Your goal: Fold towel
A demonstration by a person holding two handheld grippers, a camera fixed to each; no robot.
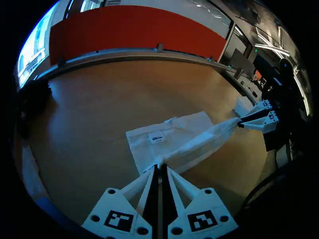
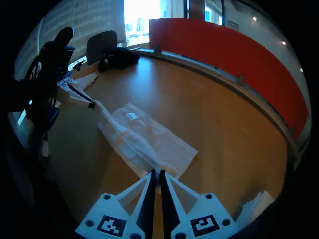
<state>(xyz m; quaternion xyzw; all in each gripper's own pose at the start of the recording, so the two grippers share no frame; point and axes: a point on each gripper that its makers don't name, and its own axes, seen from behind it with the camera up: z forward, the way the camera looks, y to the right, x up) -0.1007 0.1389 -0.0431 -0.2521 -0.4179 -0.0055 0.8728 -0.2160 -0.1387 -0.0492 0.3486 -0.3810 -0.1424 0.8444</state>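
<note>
The left gripper was closed tight on one towel corner. The white towel lay on the wooden table, its near edge raised toward the right gripper, likewise clamped on a corner. It looked light and limp, best held by its corners. Its small label was unreadable

A wooden table carries a white towel, part of it flat near the front edge. A dark bag sits at a far corner.

One towel, two grippers, one table, perhaps two chairs
</note>
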